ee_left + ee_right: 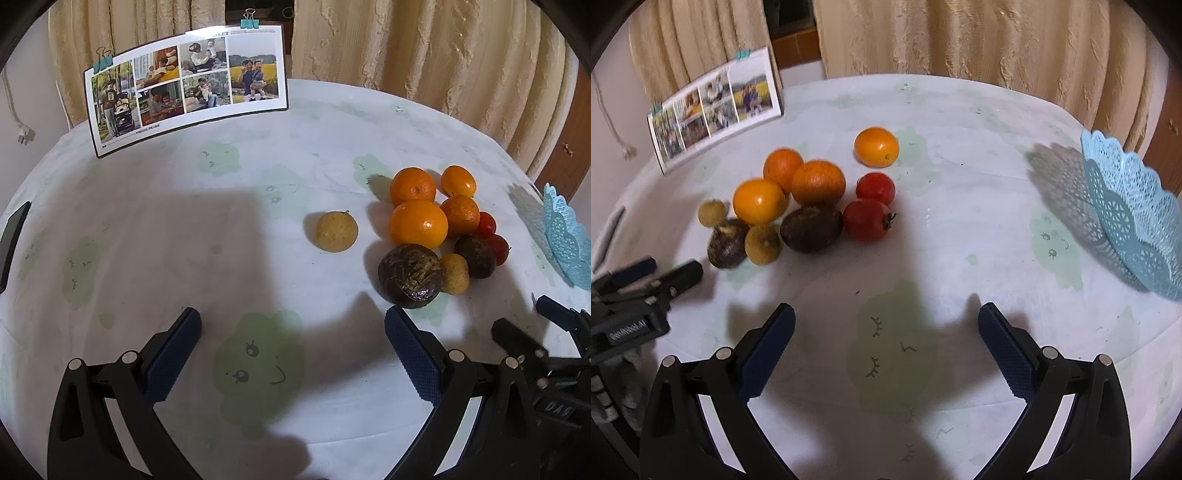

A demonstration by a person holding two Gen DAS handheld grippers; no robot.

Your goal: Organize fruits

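A cluster of fruit lies on the white tablecloth: several oranges (418,223) (818,182), two dark brown passion fruits (410,275) (811,229), two red tomatoes (867,219) (487,224), and small yellow-brown fruits (336,231) (763,244). One orange (876,146) sits apart at the back. A light blue lace basket (1134,210) (565,240) stands at the right. My left gripper (293,332) is open and empty, left of and before the cluster. My right gripper (886,328) is open and empty, before the tomatoes.
A photo collage board (184,86) (716,107) with teal clips stands at the table's back left. Curtains hang behind the table. A dark flat object (13,240) lies at the left edge. The table (960,258) has a green cartoon-print cloth.
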